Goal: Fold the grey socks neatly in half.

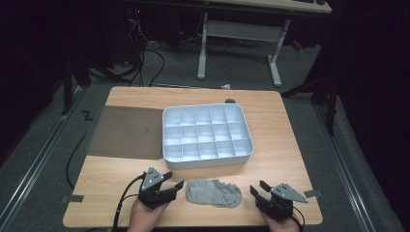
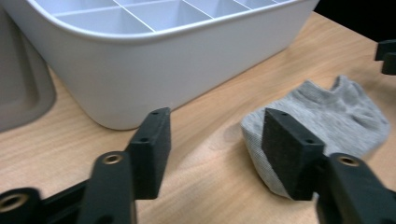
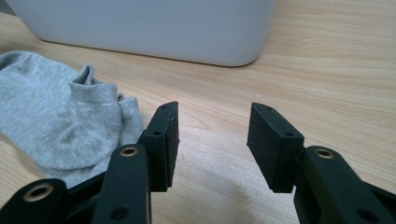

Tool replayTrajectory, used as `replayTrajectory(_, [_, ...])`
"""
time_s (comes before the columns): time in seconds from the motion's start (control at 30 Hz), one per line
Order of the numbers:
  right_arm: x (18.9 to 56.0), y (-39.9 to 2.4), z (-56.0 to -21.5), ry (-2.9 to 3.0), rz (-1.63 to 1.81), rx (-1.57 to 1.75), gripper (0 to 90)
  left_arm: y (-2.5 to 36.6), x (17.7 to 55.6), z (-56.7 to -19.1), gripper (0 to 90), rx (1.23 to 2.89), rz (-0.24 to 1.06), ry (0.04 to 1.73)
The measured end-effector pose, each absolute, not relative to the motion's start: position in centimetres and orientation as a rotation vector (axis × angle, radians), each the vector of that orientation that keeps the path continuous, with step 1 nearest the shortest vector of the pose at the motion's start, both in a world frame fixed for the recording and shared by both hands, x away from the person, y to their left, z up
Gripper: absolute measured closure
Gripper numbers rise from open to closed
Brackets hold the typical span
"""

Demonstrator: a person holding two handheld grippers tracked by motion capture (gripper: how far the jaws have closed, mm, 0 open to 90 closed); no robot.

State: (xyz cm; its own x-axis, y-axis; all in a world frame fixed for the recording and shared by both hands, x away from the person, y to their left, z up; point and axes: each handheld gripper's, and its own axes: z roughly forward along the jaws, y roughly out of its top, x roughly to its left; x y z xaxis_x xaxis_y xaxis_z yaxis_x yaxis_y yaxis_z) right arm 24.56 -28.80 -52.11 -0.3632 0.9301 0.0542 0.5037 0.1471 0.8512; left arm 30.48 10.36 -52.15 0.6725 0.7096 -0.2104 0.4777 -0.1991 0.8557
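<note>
Jaws apart on both grippers, nothing between the pads. Wooden table [image 1: 290, 145] bearing, far to near: white divided tray [image 1: 207, 135] at centre, compartments apparently empty; grey lid [image 1: 126, 131] flat at its left, just beside it. Grey sock [image 1: 214, 193] lying flat near the front edge, between left gripper [image 1: 169, 186] and right gripper [image 1: 257, 190], clear of both. Likely flanked this way for a two-sided pick-up toward the tray. Small dark object [image 1: 230, 101] behind the tray: unidentifiable. Forearms cut off at bottom of high view.
</note>
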Motion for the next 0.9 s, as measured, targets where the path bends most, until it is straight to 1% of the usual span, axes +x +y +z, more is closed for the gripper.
replayTrajectory(0.1, [24.5,-28.6,-52.0,1.942,1.143,1.355,53.8,10.2,30.3,-52.1,50.5,1.874,0.263,0.91])
replayTrajectory(0.13, [24.5,-28.4,-51.9,1.949,1.149,1.35,53.6,10.1,30.4,-52.2,55.7,1.878,0.25,0.91])
replayTrajectory(0.17, [24.5,-28.4,-51.9,1.949,1.149,1.35,53.6,10.1,30.4,-52.2,55.7,1.878,0.237,0.909])
replayTrajectory(0.33, [24.3,-28.0,-51.7,1.964,1.169,1.339,55.0,9.7,30.4,-52.3,69.0,1.893,0.182,0.901])
replayTrajectory(0.43, [24.1,-27.8,-51.5,1.966,1.182,1.334,59.6,9.4,30.3,-52.5,74.2,1.917,0.171,0.894])
replayTrajectory(0.47, [24.0,-27.7,-51.4,1.975,1.189,1.329,63.8,9.3,30.3,-52.5,75.9,1.924,0.17,0.889])
replayTrajectory(0.53, [23.9,-27.4,-51.3,1.989,1.199,1.317,67.7,9.0,30.2,-52.5,77.0,1.939,0.175,0.881])
replayTrajectory(0.63, [23.8,-26.6,-51.2,2.024,1.206,1.3,70.1,8.7,30.1,-52.6,77.3,1.944,0.181,0.873])
replayTrajectory(0.73, [23.9,-26.1,-51.3,2.039,1.196,1.307,68.2,8.5,30.1,-52.6,75.5,1.941,0.179,0.868])
replayTrajectory(0.83, [24.4,-25.5,-51.6,2.065,1.186,1.338,61.3,8.3,30.0,-52.7,71.4,1.942,0.178,0.863])
replayTrajectory(0.9, [24.8,-25.0,-51.9,2.087,1.176,1.356,59.6,8.1,30.0,-52.7,70.1,1.944,0.18,0.861])
